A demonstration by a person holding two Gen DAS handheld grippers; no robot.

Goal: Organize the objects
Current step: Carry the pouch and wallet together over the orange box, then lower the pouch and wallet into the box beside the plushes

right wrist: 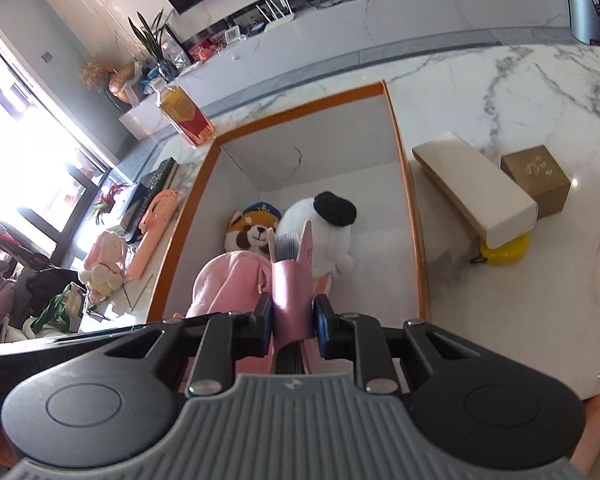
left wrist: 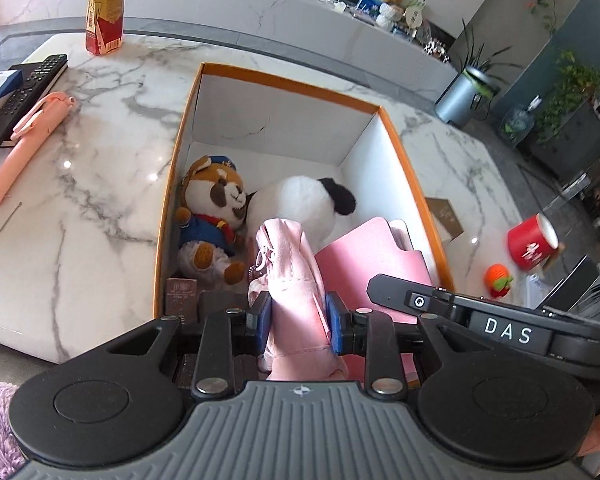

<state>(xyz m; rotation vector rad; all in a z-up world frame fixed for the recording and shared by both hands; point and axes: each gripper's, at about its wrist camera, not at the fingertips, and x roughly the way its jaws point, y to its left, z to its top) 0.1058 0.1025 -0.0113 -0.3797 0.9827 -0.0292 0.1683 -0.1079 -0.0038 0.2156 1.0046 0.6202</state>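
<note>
An orange-rimmed white box stands on the marble table. Inside it lie a red panda plush in a blue uniform, a white plush with a black ear and a small brown box. My left gripper hangs over the box's near end, shut on a pink fabric pouch. In the right wrist view my right gripper is shut on a pink wallet-like folder, held upright above the box beside the pouch. That folder shows right of the pouch.
Left of the box lie a tea bottle, a black remote and a pink stick-shaped gadget. To its right are a cream case on a yellow object, a brown carton, a red cup and an orange knitted toy.
</note>
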